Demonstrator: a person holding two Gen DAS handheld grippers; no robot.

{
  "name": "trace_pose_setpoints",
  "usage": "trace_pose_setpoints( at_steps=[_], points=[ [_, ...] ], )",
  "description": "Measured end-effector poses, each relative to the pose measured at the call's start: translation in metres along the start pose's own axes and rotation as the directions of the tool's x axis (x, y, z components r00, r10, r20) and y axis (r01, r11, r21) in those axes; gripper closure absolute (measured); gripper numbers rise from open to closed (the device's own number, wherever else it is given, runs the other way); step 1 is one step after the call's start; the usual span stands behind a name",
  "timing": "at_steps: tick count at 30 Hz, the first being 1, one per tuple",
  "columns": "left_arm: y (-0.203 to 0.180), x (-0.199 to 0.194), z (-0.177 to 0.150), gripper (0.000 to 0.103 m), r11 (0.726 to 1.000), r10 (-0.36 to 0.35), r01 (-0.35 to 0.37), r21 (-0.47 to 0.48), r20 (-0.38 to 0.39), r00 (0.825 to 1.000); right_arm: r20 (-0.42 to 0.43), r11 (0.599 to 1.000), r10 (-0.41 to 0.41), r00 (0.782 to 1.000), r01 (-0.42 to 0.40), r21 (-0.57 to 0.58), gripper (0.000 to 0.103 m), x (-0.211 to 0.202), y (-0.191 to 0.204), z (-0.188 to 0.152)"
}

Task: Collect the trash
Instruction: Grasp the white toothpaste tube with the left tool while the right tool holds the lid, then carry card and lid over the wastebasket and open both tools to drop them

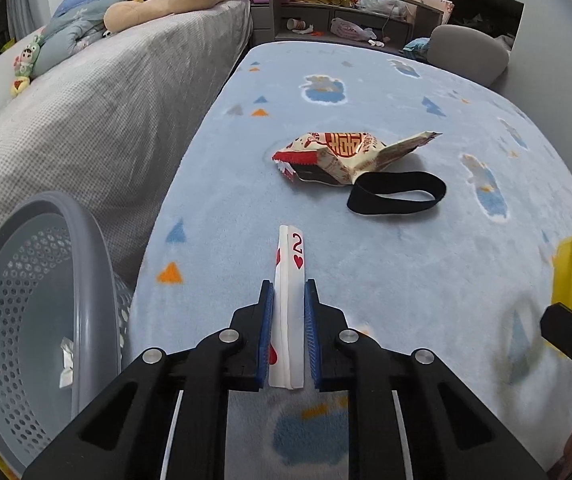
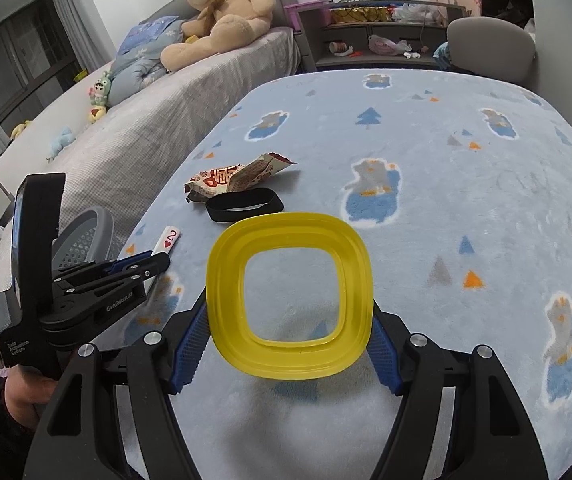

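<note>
Left wrist: card [image 1: 288,312] between fingers [image 1: 266,320].

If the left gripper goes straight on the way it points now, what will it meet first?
Most likely the blue blanket itself, since the left gripper, shut on the playing card, points steeply down. Further along lie the snack wrapper and the black band; depth is unclear.

The left gripper [image 1: 289,292] points steeply downward, its jaws closed narrow on a folded playing card [image 1: 290,280] pinched between the blue pads [image 1: 266,320]. The right gripper [image 2: 290,320] tilts down too, jaws spread wide and clamped on the two sides of a yellow square ring [image 2: 290,300]. A hand [image 2: 25,396] grips the left gripper's handle.
</note>
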State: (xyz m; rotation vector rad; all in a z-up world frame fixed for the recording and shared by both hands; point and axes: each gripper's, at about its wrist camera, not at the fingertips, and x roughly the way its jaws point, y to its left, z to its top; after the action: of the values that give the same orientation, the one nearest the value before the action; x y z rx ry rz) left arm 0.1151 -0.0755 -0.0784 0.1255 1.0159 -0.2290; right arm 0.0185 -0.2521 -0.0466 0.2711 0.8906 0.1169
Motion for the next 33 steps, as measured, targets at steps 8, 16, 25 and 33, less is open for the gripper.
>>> trace_pose_setpoints(
  at_steps=[8,16,25,33],
  points=[
    [0.015,-0.045,-0.014,0.088,0.999,-0.023,0.025,-0.03,0.066,0.998,-0.007,0.999,0.005,1.0,-0.005,-0.038,0.035,-0.005,0.023,-0.005],
    [0.066,-0.101,-0.025,0.088,0.997,0.014,-0.001,-0.079,0.155,0.988,-0.024,0.991,0.058,0.998,-0.061,-0.117,0.035,-0.002,0.079,-0.008],
    [0.147,-0.136,-0.041,0.088,0.98,0.112,-0.078,-0.181,0.189,0.975,-0.036,0.965,0.164,0.986,-0.167,-0.201,0.035,0.011,0.158,0.005],
    [0.204,-0.136,-0.049,0.088,0.96,0.175,-0.13,-0.248,0.171,0.97,-0.056,0.935,0.221,0.974,-0.228,-0.273,0.035,0.032,0.22,0.017]
  ],
)
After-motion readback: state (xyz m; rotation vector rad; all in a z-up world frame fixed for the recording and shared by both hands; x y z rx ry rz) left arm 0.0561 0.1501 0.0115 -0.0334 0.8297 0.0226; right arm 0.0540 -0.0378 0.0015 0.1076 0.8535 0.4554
